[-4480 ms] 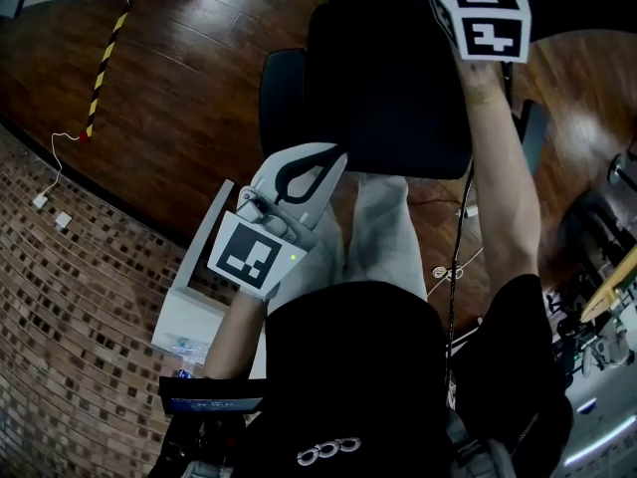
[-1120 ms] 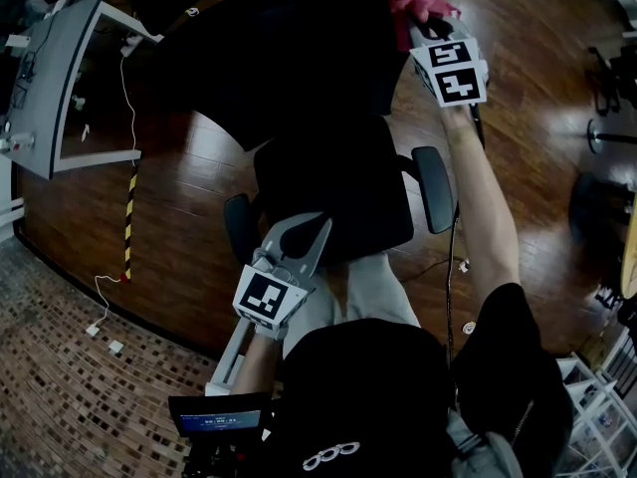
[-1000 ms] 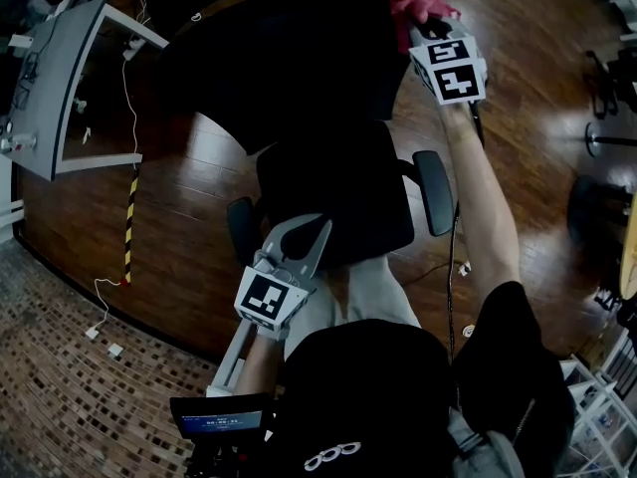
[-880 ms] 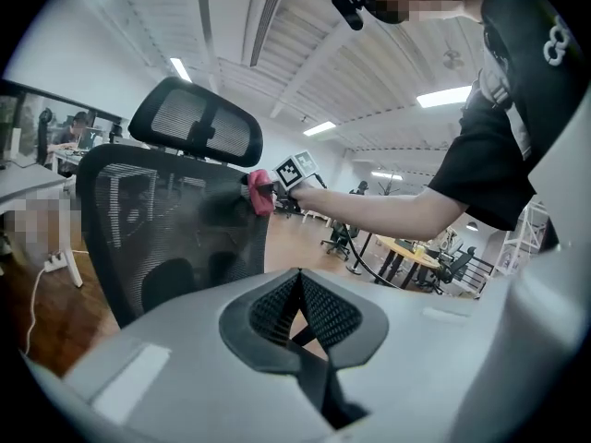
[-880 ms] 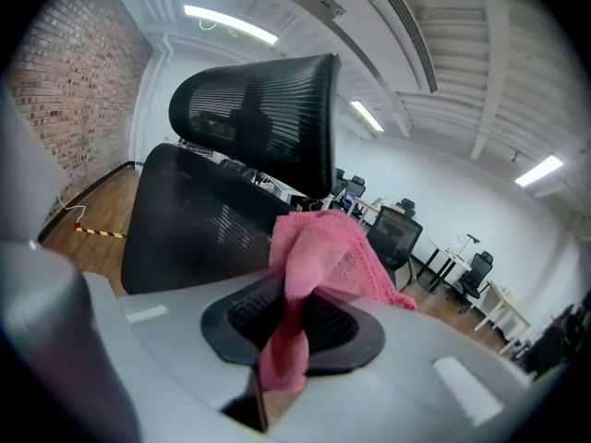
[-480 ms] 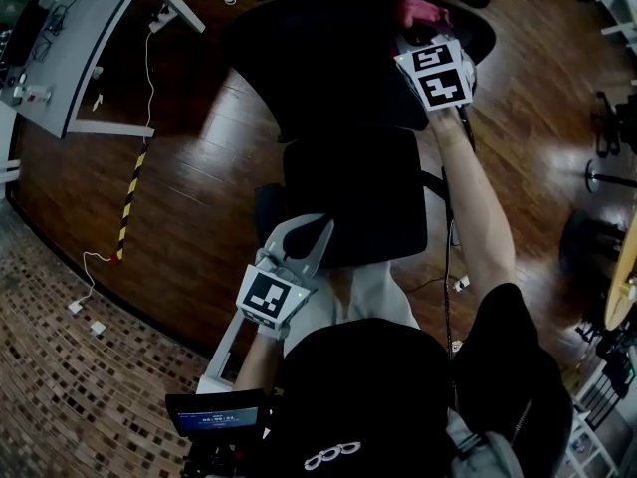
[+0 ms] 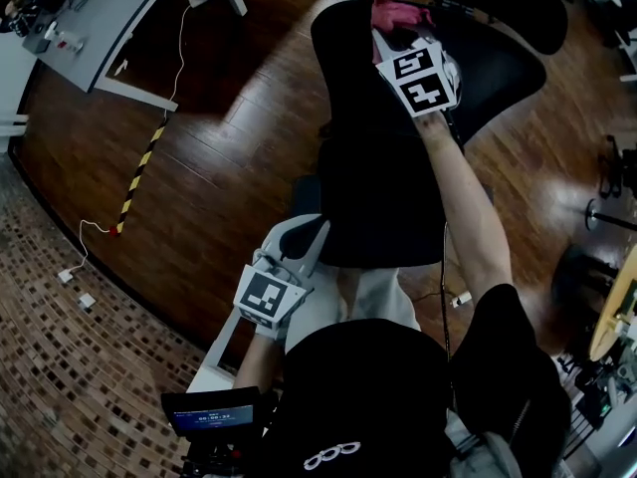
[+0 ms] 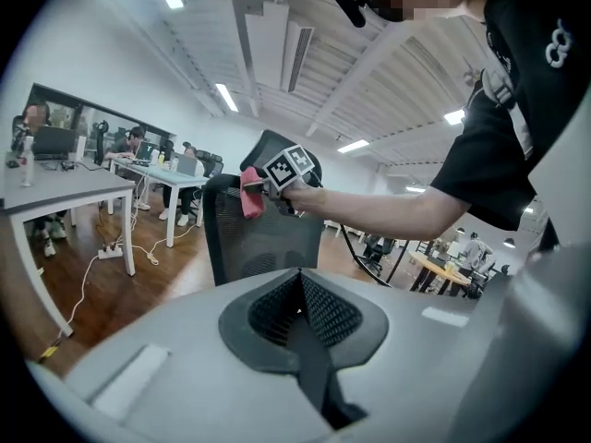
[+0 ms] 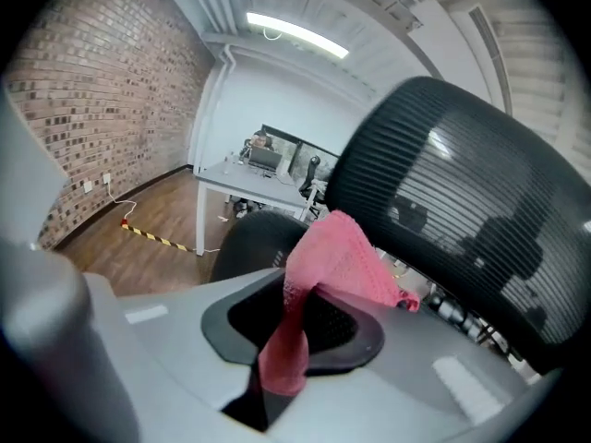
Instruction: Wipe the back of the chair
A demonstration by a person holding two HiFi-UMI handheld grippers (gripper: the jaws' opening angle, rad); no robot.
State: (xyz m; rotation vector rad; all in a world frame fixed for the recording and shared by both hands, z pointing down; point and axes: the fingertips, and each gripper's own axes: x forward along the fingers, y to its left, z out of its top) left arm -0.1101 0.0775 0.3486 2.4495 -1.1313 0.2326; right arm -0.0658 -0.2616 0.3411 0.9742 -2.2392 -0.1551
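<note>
Wooden floor (image 7: 219,167) with a yellow-and-black striped strip (image 7: 139,172) fills the left. Just right of it, low by the person's lap, the left hand-held gripper (image 7: 315,231) hangs clenched with nothing between its jaws, pointing toward the black chair (image 7: 383,187). Farther right, at the top edge of the chair's mesh back (image 8: 263,238), the right hand-held gripper (image 7: 390,36) is grasping a pink cloth (image 7: 394,14) that bunches out past its jaws.

dark wooden floor (image 7: 229,157) carries the chair (image 7: 383,192), striped tape (image 7: 139,177) and a white cable (image 7: 78,250).
</note>
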